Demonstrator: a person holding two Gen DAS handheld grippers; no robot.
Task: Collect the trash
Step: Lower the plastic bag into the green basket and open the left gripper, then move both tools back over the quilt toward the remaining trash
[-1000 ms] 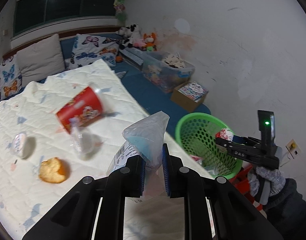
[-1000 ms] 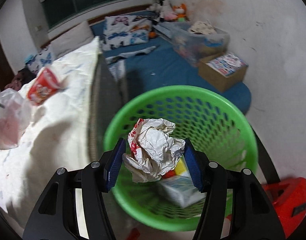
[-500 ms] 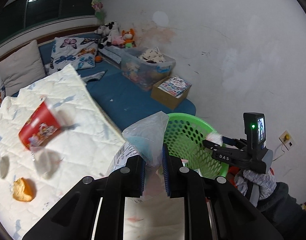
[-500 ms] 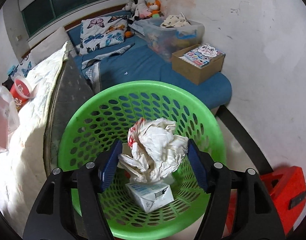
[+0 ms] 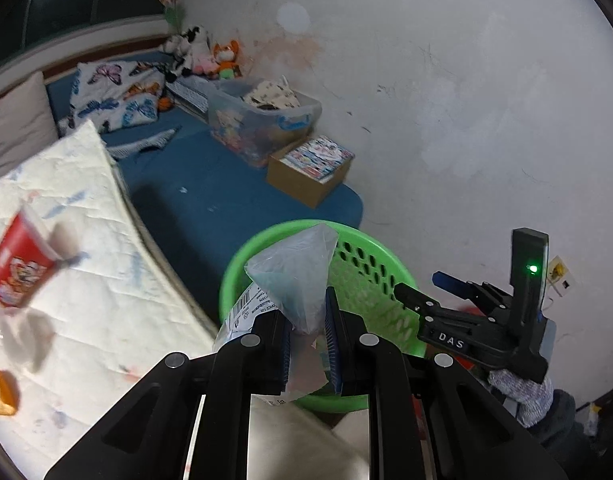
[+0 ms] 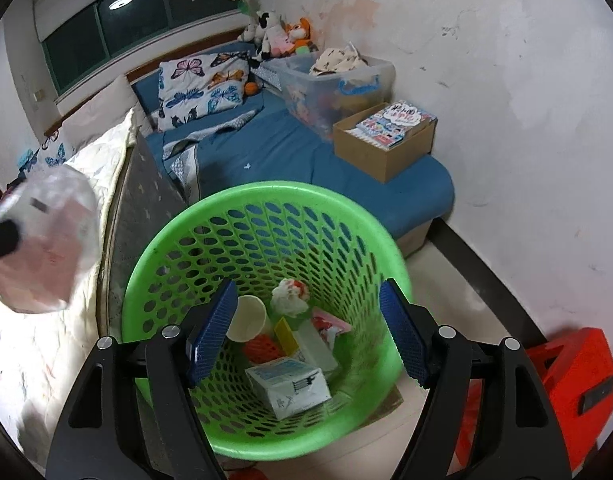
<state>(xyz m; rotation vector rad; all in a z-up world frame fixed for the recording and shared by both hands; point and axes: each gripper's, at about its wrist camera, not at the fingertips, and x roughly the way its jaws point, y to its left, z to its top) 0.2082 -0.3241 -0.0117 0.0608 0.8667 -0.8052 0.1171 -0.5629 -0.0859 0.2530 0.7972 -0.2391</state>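
Observation:
My left gripper (image 5: 308, 340) is shut on a clear plastic bag (image 5: 298, 276) with a barcode label, held in front of the near rim of the green mesh basket (image 5: 370, 264). In the right wrist view that bag (image 6: 46, 240) hangs at the left, beside the basket (image 6: 266, 192). My right gripper (image 6: 306, 328) hovers over the basket's mouth with its jaws opening and nothing between them. A crumpled white paper (image 6: 290, 294) lies at the bottom among a paper cup, a carton and wrappers. The right gripper (image 5: 422, 284) also shows at the basket's right side, held by a gloved hand.
A red paper cup (image 5: 16, 264) and an orange piece of food (image 5: 0, 392) lie on the white quilt (image 5: 106, 300). A cardboard box (image 6: 382, 148) and a clear storage bin (image 6: 334, 84) sit on the blue mattress behind the basket. A red object (image 6: 566, 380) stands on the floor at the right, near the wall.
The right gripper's jaws have spread and the crumpled paper has dropped from them into the basket. The left gripper has carried the plastic bag from over the quilt to the basket's rim.

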